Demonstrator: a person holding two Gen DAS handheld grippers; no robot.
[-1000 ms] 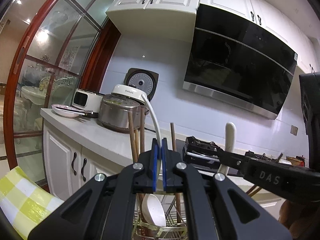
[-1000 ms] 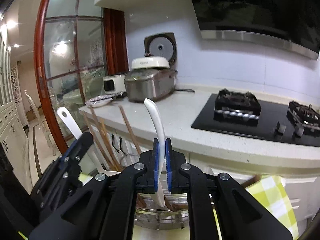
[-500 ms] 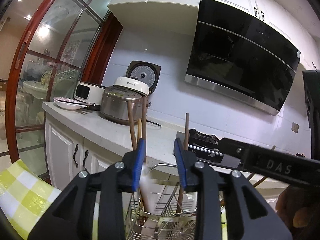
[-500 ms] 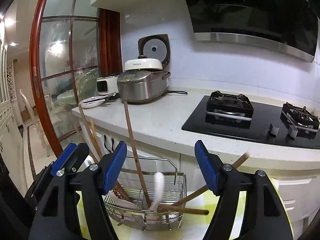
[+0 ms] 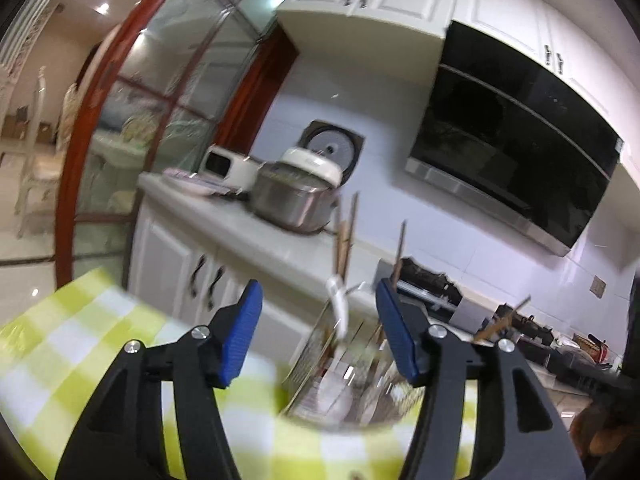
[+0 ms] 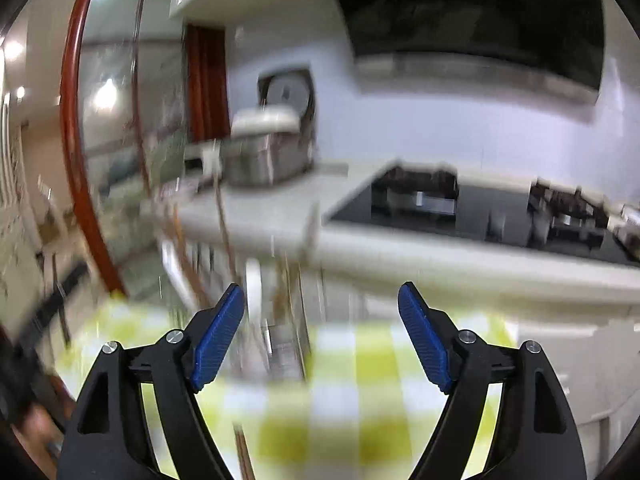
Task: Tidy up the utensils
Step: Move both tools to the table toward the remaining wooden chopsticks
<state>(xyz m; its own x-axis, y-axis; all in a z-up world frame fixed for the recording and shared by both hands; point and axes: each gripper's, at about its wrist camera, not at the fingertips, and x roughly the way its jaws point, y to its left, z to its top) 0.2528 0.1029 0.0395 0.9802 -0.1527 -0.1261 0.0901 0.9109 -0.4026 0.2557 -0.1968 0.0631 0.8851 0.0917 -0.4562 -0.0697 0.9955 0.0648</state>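
Left gripper (image 5: 318, 308): blue jaws spread apart, just been opening, nothing between the pads, nothing held. Right gripper (image 6: 322, 320): jaws spread even wider, also just been opening, empty too. Straight ahead of the left gripper, past the jaws and not touching them, a wire basket (image 5: 304, 364) on the counter (image 5: 80, 340), which is covered in green and white checks. Inside the basket, a white spoon (image 5: 338, 308) standing up, handle poking above the rim. Lower down in there, another white shape, too blurry to name. Also in the basket, brown wooden chopsticks (image 5: 348, 232), some standing tall, one leaning far out to the right. In the right wrist view, the basket ahead and a bit left of the middle, very blurry, just past the tip of the left-side jaw. Behind it all, a long white worktop (image 5: 248, 236) with a silver rice cooker (image 5: 296, 196), lid up, and a black stove (image 5: 428, 284) further right. High on the wall above the stove, a big black hood (image 5: 512, 152).
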